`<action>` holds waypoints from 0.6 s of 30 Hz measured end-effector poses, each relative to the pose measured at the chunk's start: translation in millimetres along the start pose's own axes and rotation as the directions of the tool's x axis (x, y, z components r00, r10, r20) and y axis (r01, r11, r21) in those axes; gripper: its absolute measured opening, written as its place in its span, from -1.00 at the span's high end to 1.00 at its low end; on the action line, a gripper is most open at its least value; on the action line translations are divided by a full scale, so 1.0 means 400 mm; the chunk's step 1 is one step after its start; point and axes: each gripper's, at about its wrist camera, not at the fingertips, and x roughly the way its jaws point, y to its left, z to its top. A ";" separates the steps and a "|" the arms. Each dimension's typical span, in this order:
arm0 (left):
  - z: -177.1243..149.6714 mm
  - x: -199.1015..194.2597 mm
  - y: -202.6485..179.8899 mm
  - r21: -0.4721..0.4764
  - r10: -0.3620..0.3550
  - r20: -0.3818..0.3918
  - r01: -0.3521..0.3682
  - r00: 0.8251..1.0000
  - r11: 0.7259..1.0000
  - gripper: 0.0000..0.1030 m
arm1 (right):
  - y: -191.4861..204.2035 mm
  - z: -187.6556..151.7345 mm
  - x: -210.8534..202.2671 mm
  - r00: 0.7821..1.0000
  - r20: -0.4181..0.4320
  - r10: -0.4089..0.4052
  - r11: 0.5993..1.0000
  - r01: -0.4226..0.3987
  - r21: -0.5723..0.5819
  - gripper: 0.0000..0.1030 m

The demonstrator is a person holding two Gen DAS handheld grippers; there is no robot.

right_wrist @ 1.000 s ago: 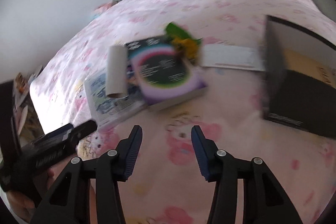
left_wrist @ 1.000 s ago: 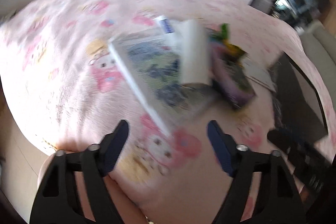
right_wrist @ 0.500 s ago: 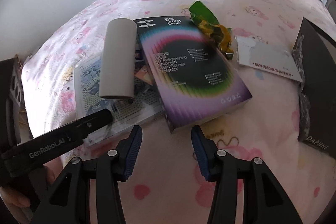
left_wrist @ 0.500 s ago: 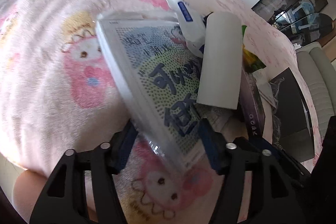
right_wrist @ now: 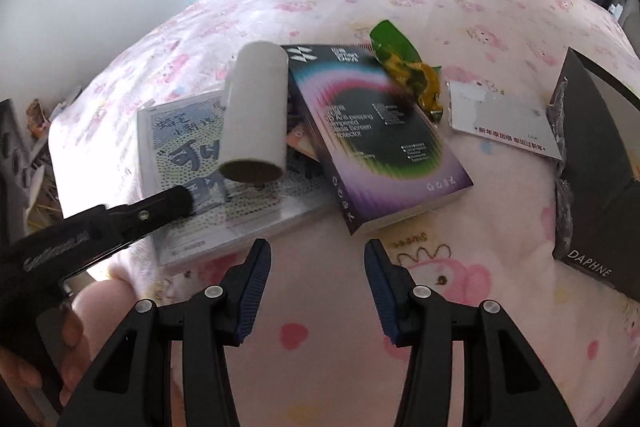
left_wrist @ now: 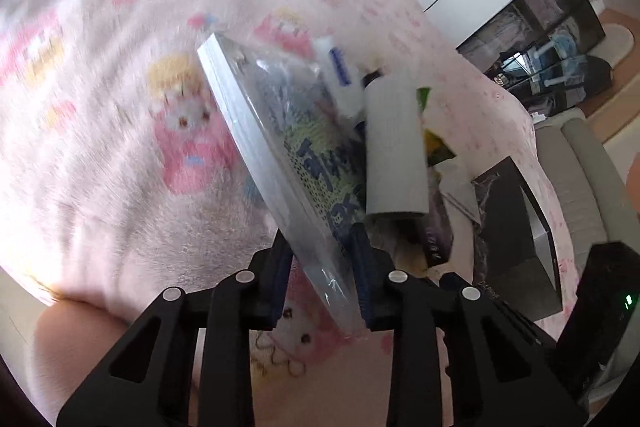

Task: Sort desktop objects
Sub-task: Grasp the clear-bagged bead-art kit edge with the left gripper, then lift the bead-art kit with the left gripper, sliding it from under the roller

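Barely begun, the left tongs (left_wrist: pixel 320 275) were closing on the wrapped book (left_wrist: pixel 280 163) while the right tongs (right_wrist: pixel 316 291) hung empty, barely parted, clutter unsorted

A paper roll (right_wrist: pixel 256 115) lies across a wrapped book (right_wrist: pixel 188 179), beside a purple box (right_wrist: pixel 380 143) on the pink blanket (right_wrist: pixel 320 307).
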 end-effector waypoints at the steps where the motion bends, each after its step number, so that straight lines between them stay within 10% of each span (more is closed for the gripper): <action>1: 0.004 -0.020 -0.003 0.016 0.007 0.012 -0.007 1.000 1.000 0.48 | 0.000 0.002 -0.005 1.000 0.002 0.002 1.000 -0.002 0.004 0.13; 18: 0.031 -0.053 0.150 -0.023 0.088 -0.044 -0.089 0.995 0.996 0.38 | 0.079 0.050 0.114 0.991 -0.077 0.113 0.992 -0.117 -0.052 0.11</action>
